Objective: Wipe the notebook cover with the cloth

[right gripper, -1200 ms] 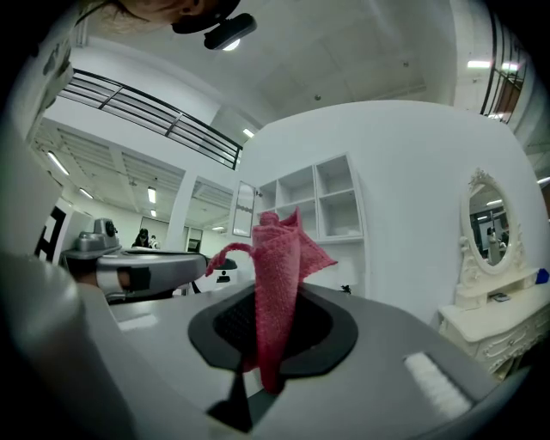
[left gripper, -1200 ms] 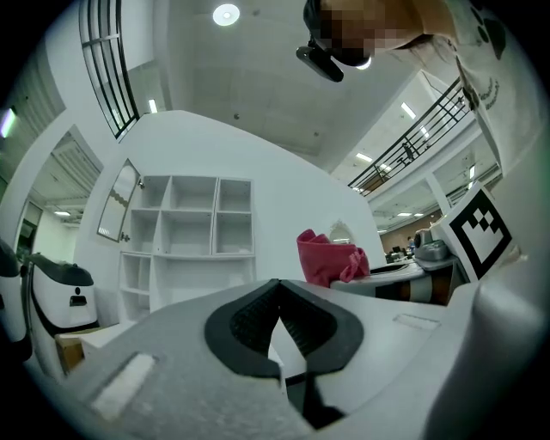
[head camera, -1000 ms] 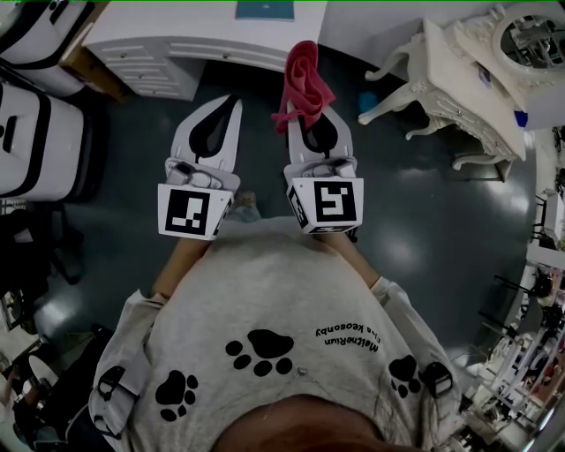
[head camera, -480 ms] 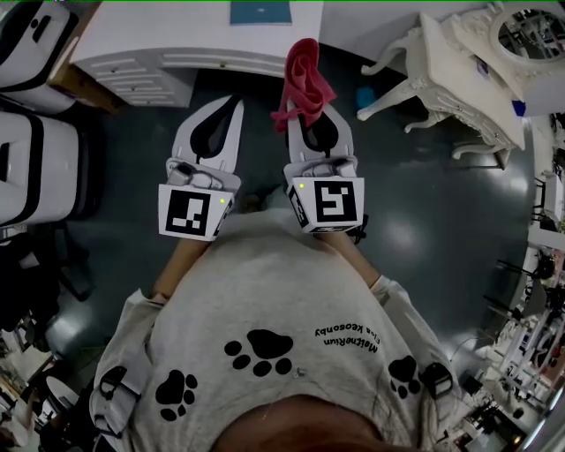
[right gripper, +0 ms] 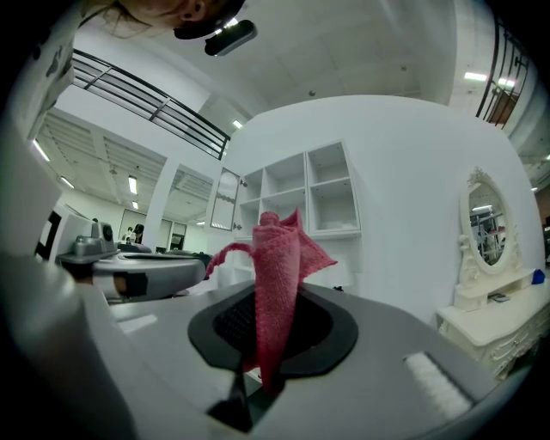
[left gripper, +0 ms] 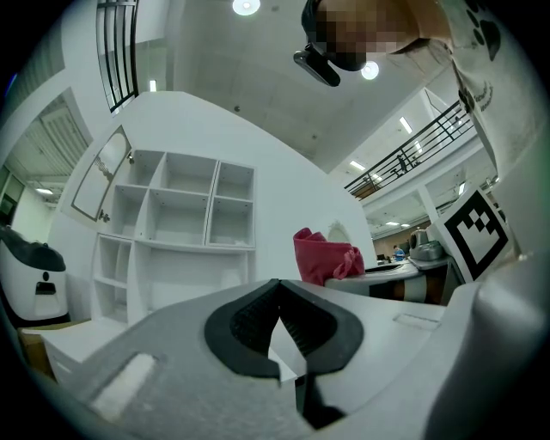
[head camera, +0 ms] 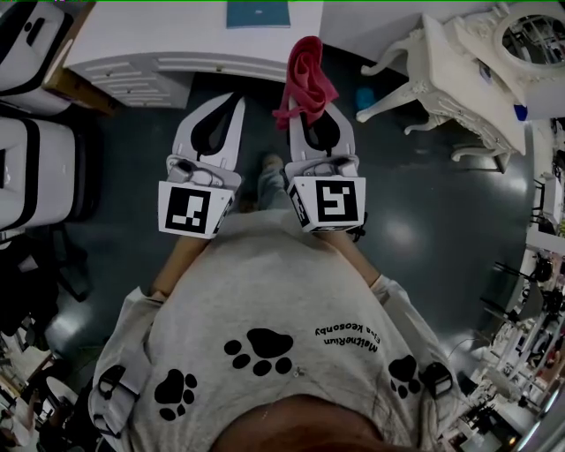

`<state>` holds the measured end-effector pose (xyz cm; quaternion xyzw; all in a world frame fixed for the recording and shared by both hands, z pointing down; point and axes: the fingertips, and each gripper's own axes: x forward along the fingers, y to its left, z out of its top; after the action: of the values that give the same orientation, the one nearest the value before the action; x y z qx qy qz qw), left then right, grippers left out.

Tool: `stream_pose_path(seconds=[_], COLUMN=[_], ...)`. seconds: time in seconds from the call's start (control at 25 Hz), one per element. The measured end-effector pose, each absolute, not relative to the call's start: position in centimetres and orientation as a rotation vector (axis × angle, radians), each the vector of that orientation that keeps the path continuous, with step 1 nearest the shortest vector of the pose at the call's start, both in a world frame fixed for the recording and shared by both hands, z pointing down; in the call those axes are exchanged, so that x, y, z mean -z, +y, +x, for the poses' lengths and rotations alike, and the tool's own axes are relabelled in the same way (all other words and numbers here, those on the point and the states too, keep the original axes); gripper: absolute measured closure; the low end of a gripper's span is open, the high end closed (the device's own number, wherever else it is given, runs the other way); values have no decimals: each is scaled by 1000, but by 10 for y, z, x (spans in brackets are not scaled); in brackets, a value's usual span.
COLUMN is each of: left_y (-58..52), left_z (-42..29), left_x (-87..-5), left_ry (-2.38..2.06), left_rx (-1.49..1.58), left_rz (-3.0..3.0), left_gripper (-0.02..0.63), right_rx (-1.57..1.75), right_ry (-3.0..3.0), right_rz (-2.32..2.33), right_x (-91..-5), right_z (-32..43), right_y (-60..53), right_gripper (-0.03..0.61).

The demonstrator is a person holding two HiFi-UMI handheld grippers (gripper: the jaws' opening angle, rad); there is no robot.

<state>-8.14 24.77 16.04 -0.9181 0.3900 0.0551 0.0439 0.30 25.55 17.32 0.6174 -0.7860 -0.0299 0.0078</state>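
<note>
A teal notebook (head camera: 258, 12) lies on the white desk (head camera: 159, 35) at the top of the head view, ahead of both grippers. My right gripper (head camera: 311, 99) is shut on a red cloth (head camera: 305, 78), which sticks up out of its tips and flops over. The right gripper view shows the cloth (right gripper: 277, 258) pinched between the closed jaws of the gripper (right gripper: 273, 290). My left gripper (head camera: 237, 99) is held beside it, level with it. Its jaws (left gripper: 277, 285) are shut with nothing between them. The cloth (left gripper: 325, 255) shows to its right.
An ornate white dressing table (head camera: 459, 79) stands at the right. Black-and-white cases (head camera: 35, 150) stand at the left. A white shelf unit (left gripper: 172, 215) rises behind the desk. The person's foot (head camera: 269, 172) shows on the dark floor between the grippers.
The desk and notebook have drifted slightly in the head view as the person steps; a foot has come into sight between the grippers. Both grippers hold their pose, the cloth still gripped.
</note>
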Motion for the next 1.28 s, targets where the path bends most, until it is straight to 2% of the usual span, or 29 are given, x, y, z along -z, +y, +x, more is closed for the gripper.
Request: stream_pose_path(seconds=[0.8, 1.28], left_y=[108, 60], left_z=[-36, -21], left_x=[-158, -163], left_ry=[1355, 1484], left_rx=[-169, -140], left_rz=[-2721, -2676], left_gripper=[617, 617], right_rx=[92, 68], right_ry=[-2567, -2665], right_rz=[1752, 1648], right_x=[-176, -180], right_z=[50, 67], right_y=[101, 43], right_gripper=[530, 529])
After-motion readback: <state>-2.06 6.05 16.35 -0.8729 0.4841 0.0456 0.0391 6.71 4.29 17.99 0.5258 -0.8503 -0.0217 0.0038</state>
